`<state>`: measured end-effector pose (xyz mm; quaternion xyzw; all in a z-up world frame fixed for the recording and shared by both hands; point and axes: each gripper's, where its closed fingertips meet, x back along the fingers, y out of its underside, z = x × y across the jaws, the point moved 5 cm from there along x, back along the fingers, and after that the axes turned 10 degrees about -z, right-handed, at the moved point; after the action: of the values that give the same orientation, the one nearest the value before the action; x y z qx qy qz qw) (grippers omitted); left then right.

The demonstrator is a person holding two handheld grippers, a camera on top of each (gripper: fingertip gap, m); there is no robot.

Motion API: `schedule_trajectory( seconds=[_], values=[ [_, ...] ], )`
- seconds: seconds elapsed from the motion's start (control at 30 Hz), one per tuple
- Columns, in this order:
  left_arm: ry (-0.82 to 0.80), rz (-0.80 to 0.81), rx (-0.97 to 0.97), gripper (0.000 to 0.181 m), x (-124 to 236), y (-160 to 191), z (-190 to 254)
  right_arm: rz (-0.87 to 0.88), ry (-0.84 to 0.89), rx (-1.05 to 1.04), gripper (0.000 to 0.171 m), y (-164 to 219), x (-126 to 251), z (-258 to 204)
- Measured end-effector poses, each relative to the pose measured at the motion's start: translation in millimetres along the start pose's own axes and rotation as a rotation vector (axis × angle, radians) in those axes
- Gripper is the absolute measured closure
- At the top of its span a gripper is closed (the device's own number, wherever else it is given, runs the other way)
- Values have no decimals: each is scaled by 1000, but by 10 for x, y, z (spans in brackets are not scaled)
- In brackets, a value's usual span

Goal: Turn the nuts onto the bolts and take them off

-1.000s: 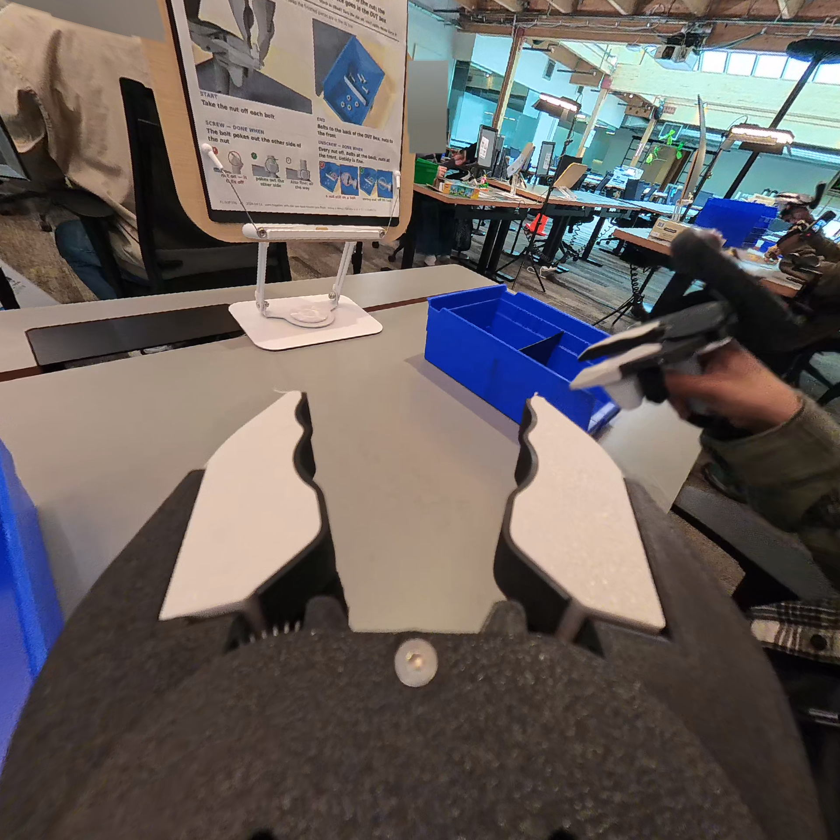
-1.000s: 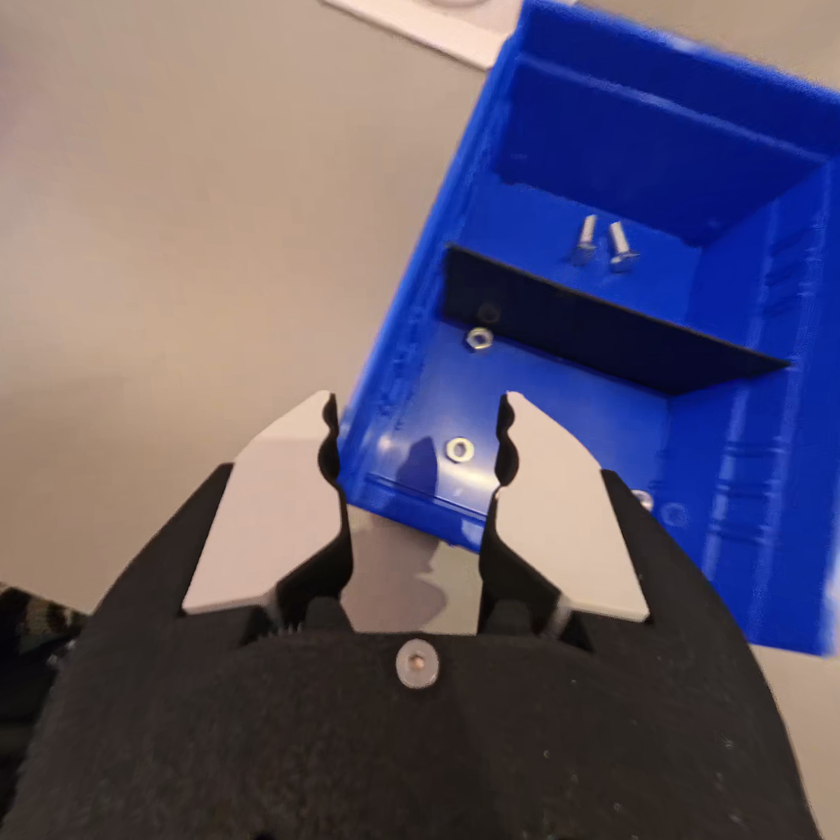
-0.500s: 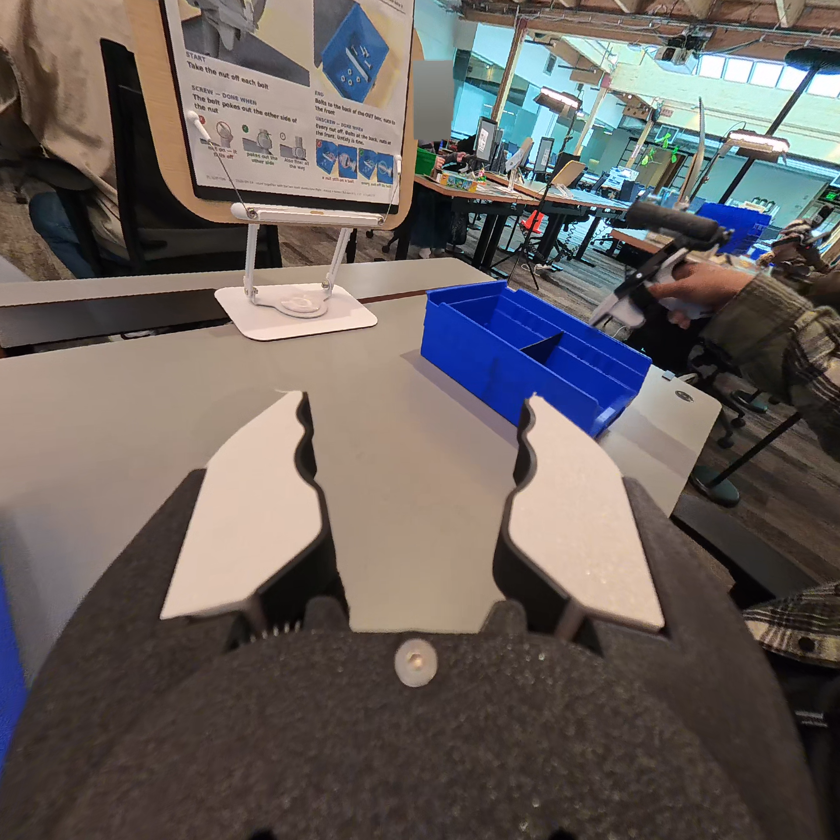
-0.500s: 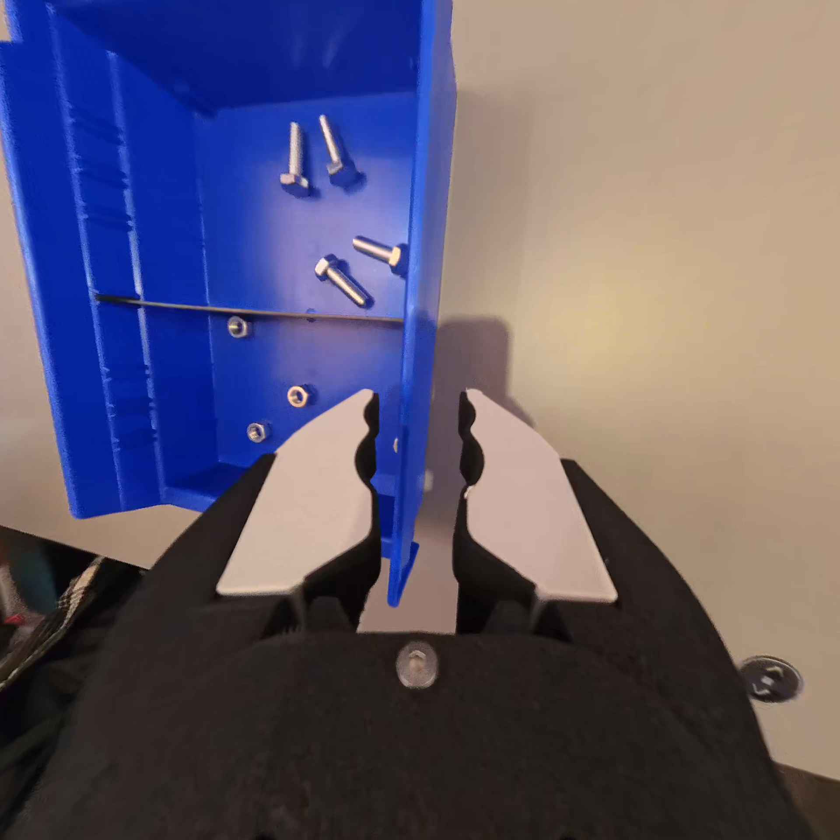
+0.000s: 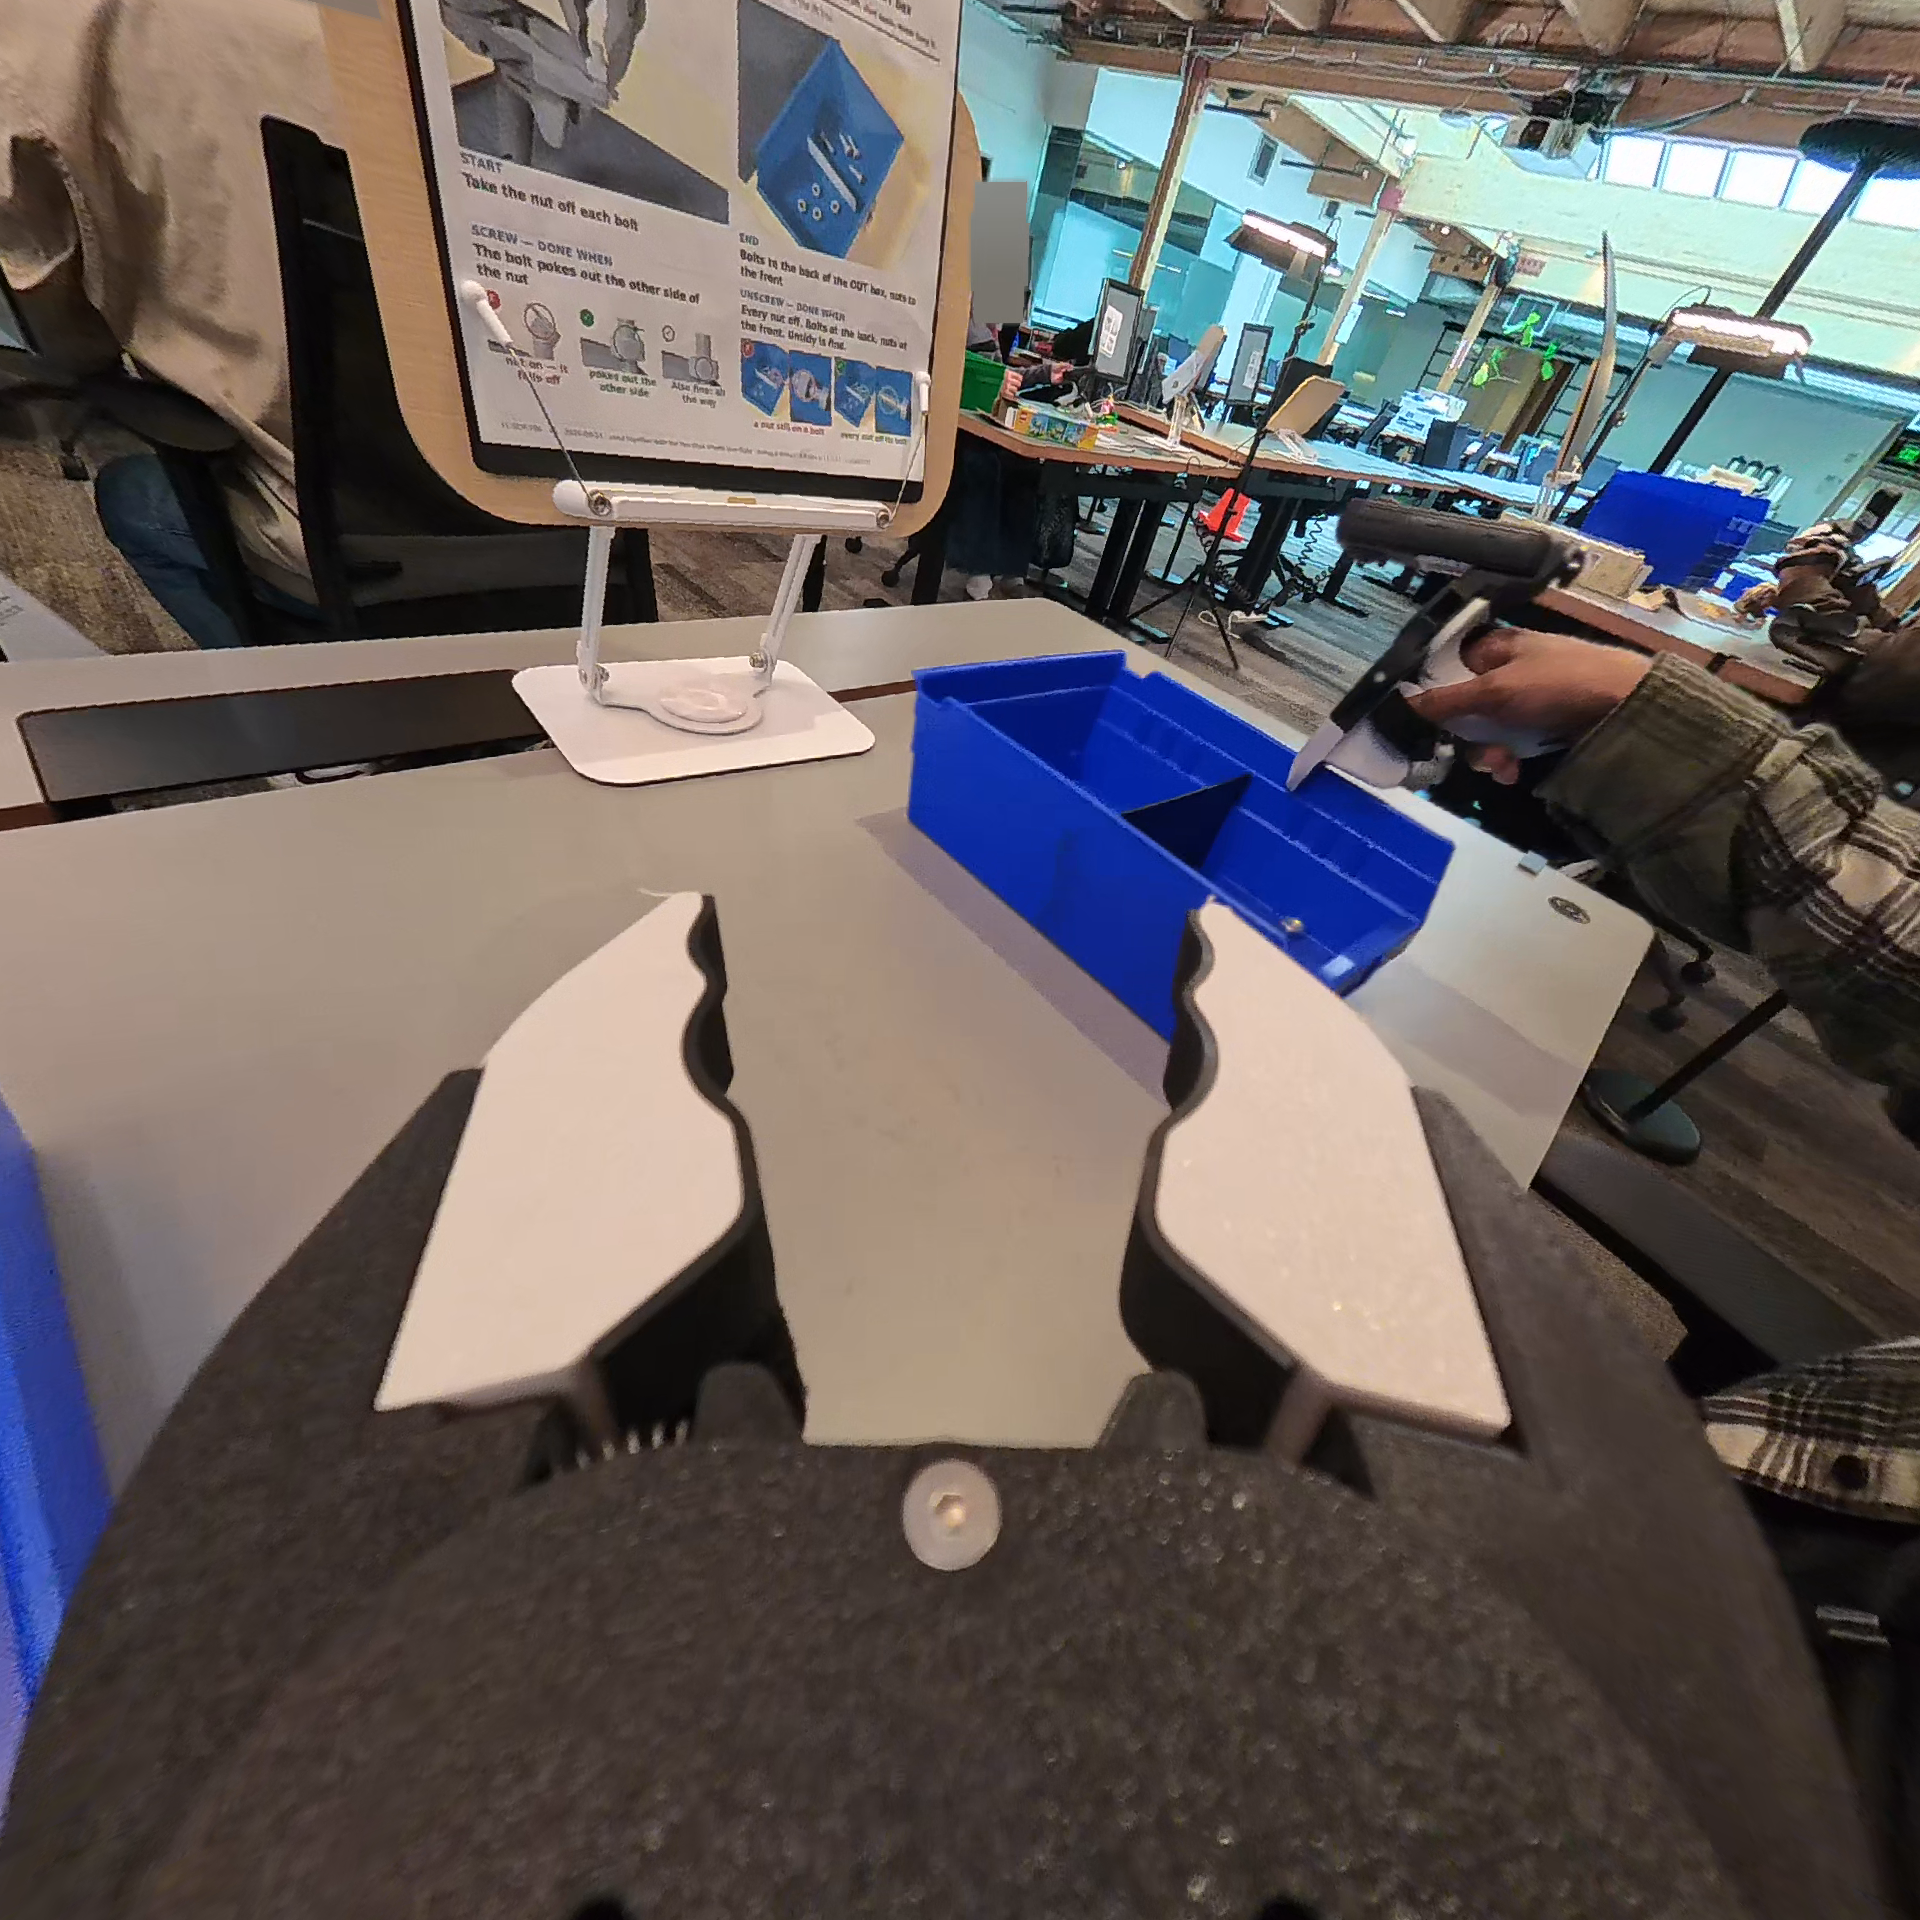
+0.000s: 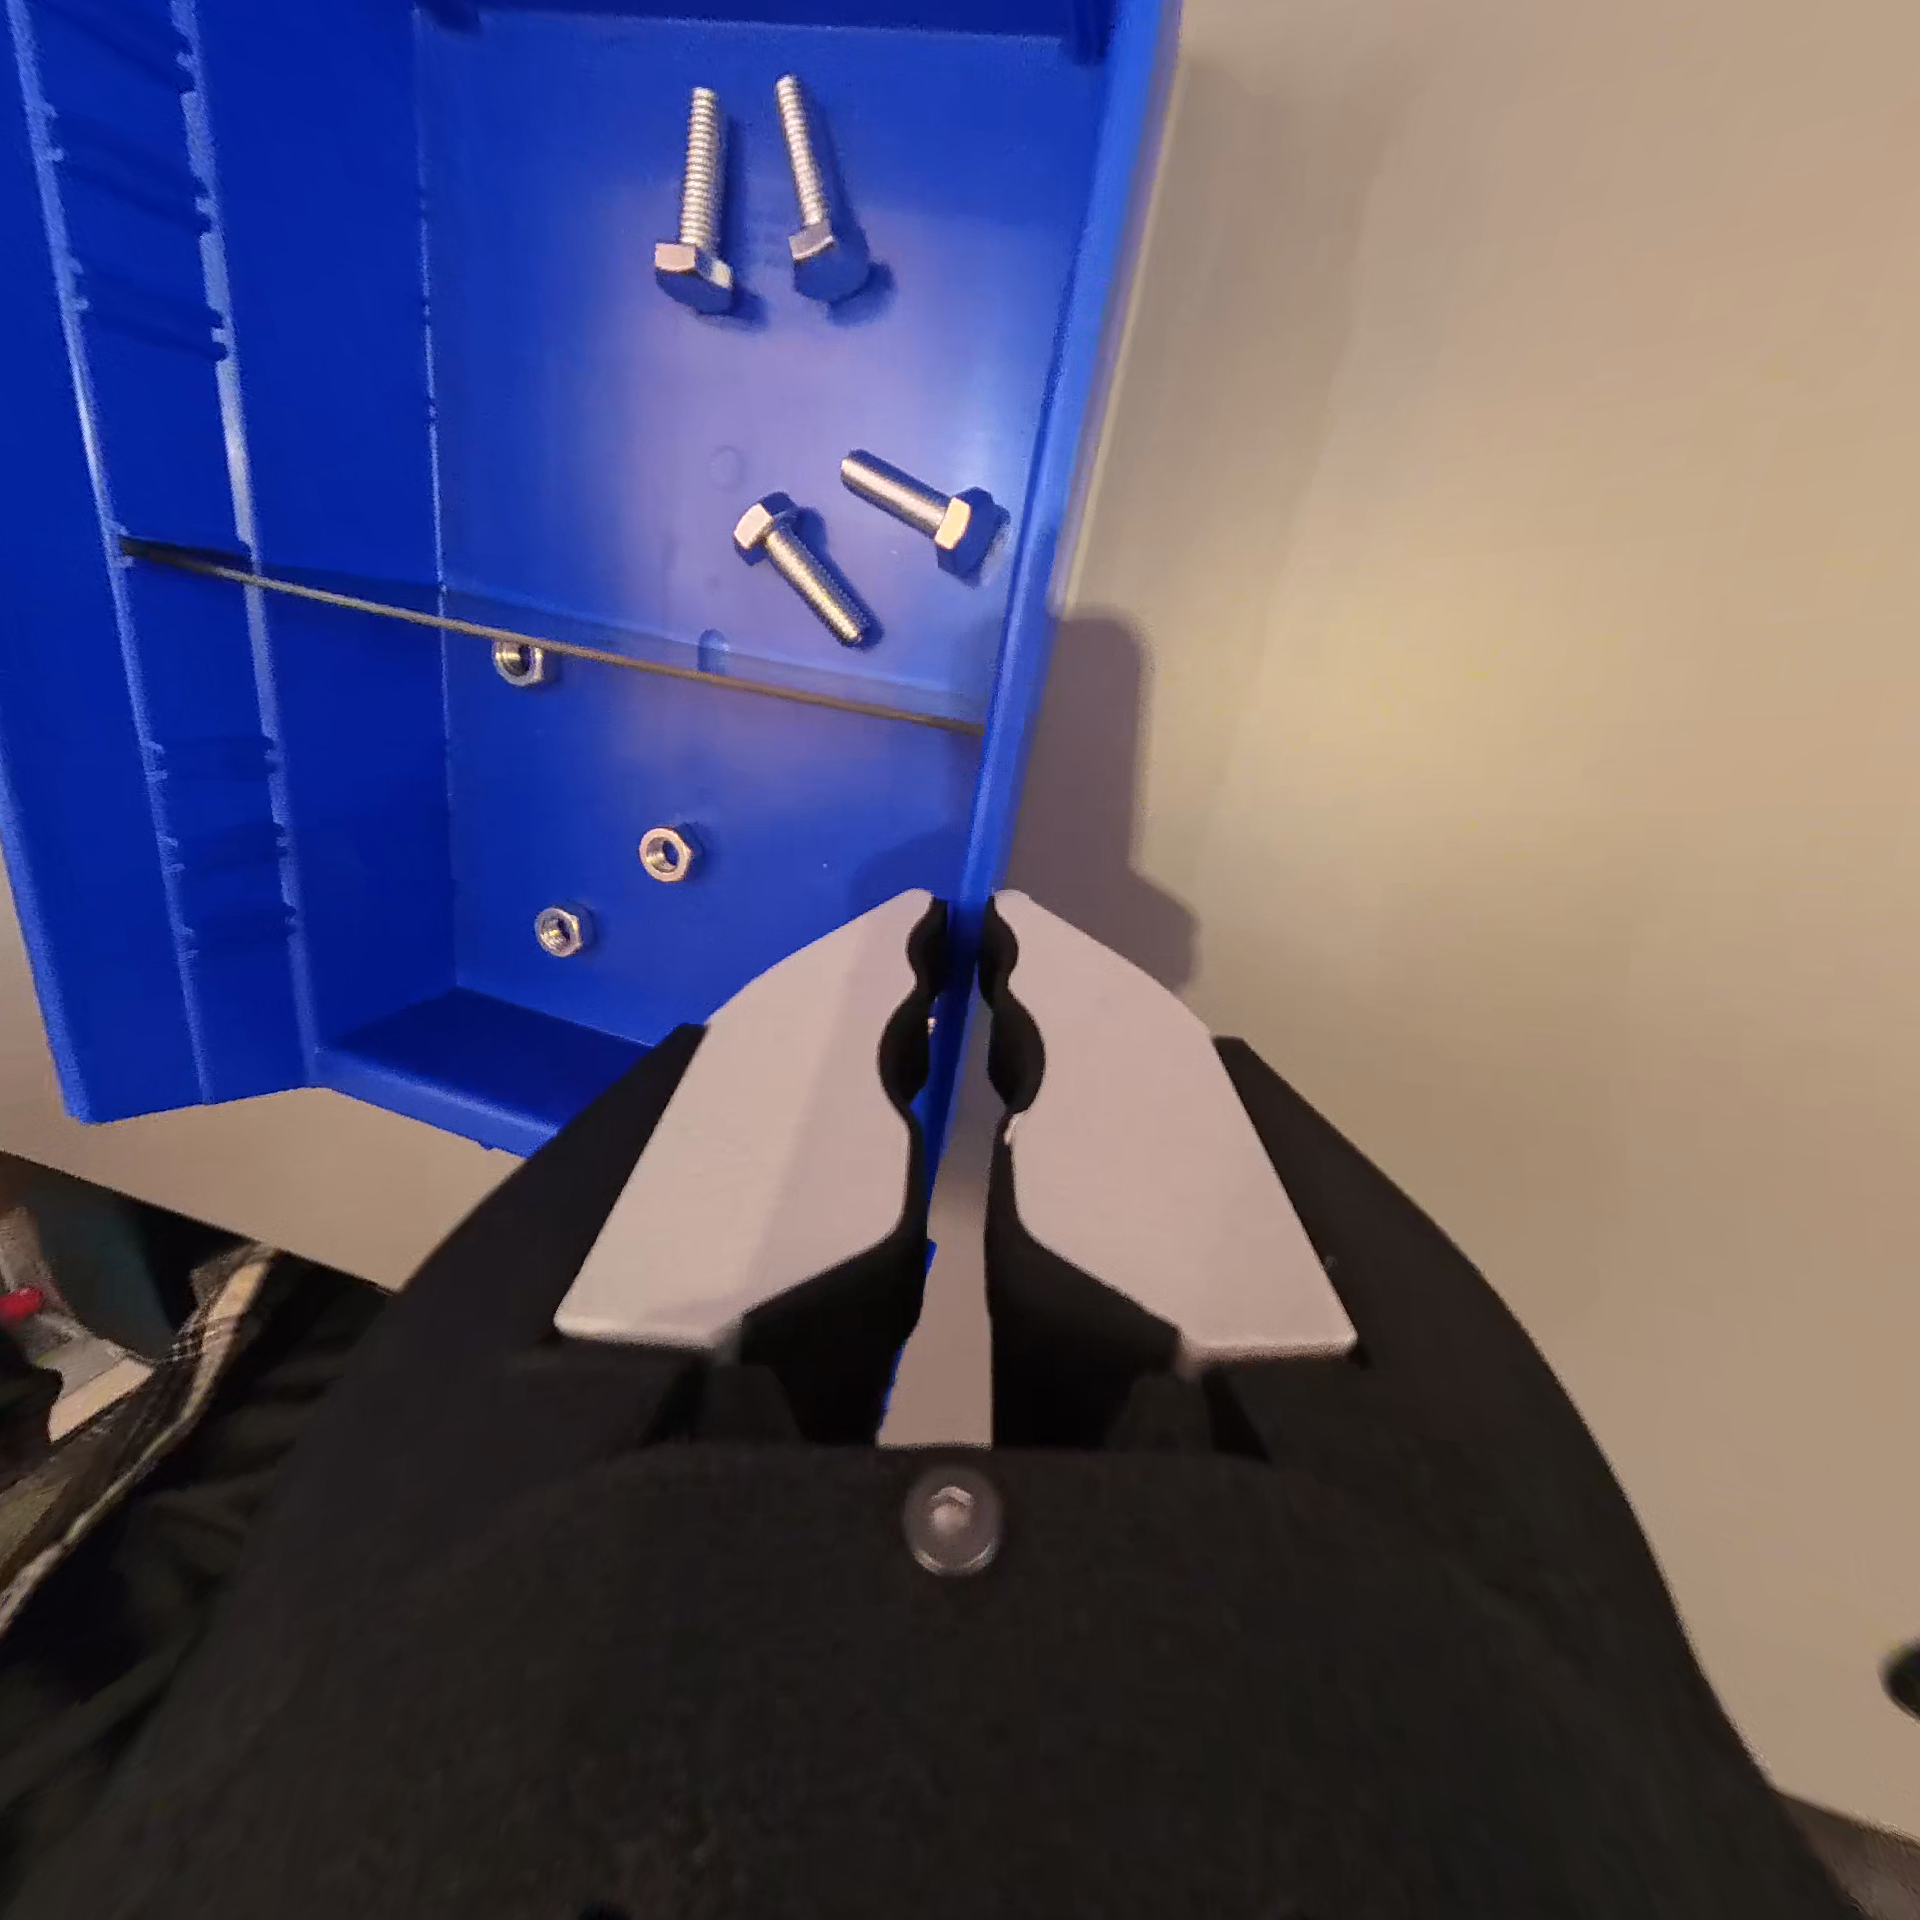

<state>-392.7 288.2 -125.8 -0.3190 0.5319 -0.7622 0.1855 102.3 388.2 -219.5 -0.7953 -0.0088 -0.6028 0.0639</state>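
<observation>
A blue bin (image 6: 1081,312) has a black divider (image 6: 343,597). Several loose bolts (image 6: 800,566) lie in its far compartment and three nuts (image 6: 668,852) lie in the near one. My right gripper (image 6: 961,909) is shut on the bin's right side wall, one finger inside and one outside. In the left wrist view the bin (image 5: 1039,831) stands at the table's right end, with the right gripper (image 5: 1320,764) on its far wall. My left gripper (image 5: 951,914) is open and empty above the grey table (image 5: 416,935).
An instruction board on a white stand (image 5: 686,727) is at the back of the table. Another blue bin (image 5: 31,1403) shows at the left edge. The table's right edge (image 5: 1579,1039) is just beyond the bin. A person in a beige shirt (image 5: 156,208) sits behind. The left gripper's tips are roughly 50 cm from the right gripper's.
My right gripper swung around to the bin's side wall, lowered over it and closed on it. My left gripper stayed open and nearly still.
</observation>
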Motion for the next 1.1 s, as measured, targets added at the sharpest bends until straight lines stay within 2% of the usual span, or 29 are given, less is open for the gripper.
schedule_trajectory(
  seconds=[0.37,0.57,0.63,0.73,0.83,0.97,1.1],
  values=[
    [-11,19,7,100,121,-45,7,2,-68,151,164,-303,-367,-1228],
    [-18,-48,40,97,13,25,-44,56,-142,185,161,-347,-447,-1589],
    [-16,-102,60,91,-98,62,-76,161,-177,175,148,-349,-323,-1508],
    [-14,-223,91,85,-347,101,-116,306,-200,133,141,-172,-58,-1193],
    [-27,-351,93,83,-663,79,-147,392,-220,79,138,164,103,-838],
    [-75,-508,80,82,-1099,24,-227,468,-215,18,136,573,149,-471],
    [-136,-647,83,78,-1432,63,-335,489,-207,-18,137,797,74,-268]
  ],
)
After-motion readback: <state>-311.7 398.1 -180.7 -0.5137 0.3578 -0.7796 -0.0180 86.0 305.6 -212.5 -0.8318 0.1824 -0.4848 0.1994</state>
